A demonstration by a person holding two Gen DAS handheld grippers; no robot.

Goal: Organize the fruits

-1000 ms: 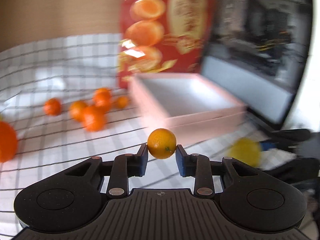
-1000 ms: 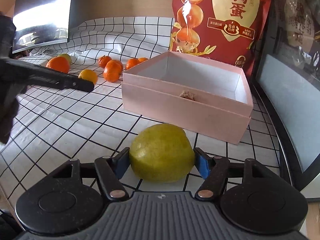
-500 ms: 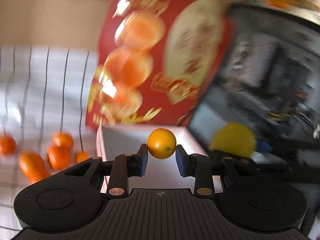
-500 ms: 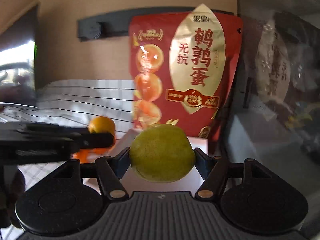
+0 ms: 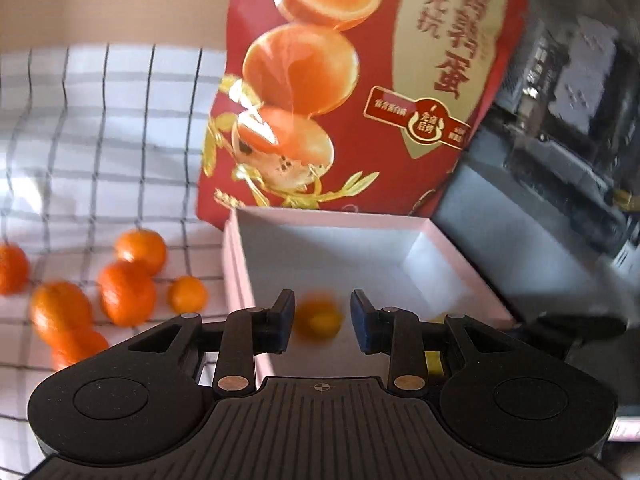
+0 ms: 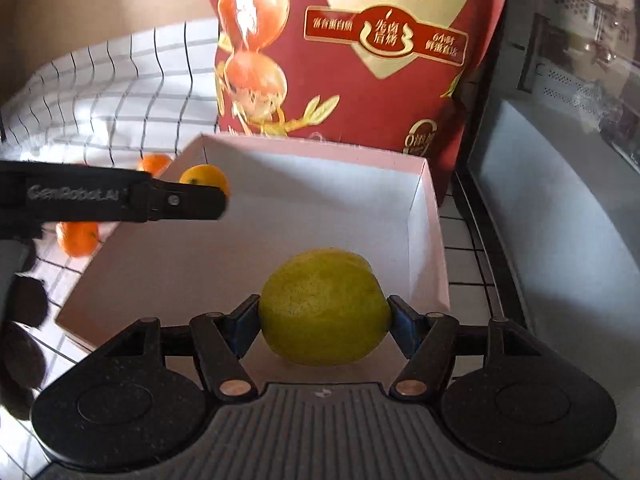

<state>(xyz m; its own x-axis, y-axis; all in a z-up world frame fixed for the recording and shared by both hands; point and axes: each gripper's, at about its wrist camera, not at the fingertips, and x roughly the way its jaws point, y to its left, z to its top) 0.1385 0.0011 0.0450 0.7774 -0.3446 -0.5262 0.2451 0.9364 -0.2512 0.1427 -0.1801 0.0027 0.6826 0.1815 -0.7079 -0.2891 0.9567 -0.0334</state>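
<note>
My left gripper (image 5: 319,326) is open over the pink box (image 5: 460,248). A small orange (image 5: 319,319), blurred, sits loose between its fingers, clear of both pads. In the right wrist view the same orange (image 6: 205,178) shows just beyond the left gripper's finger (image 6: 176,202), above the box (image 6: 430,216). My right gripper (image 6: 325,322) is shut on a large yellow-green fruit (image 6: 325,306) and holds it over the box's near part.
Several oranges (image 5: 128,292) lie on the checked cloth (image 5: 100,140) left of the box. A tall red snack bag (image 5: 360,80) stands behind the box. A dark glass appliance (image 6: 560,160) stands along the right side.
Both grippers moved over the box and tilted down toward it. My left gripper opened and let go of the small orange. My right gripper kept hold of the yellow-green fruit.
</note>
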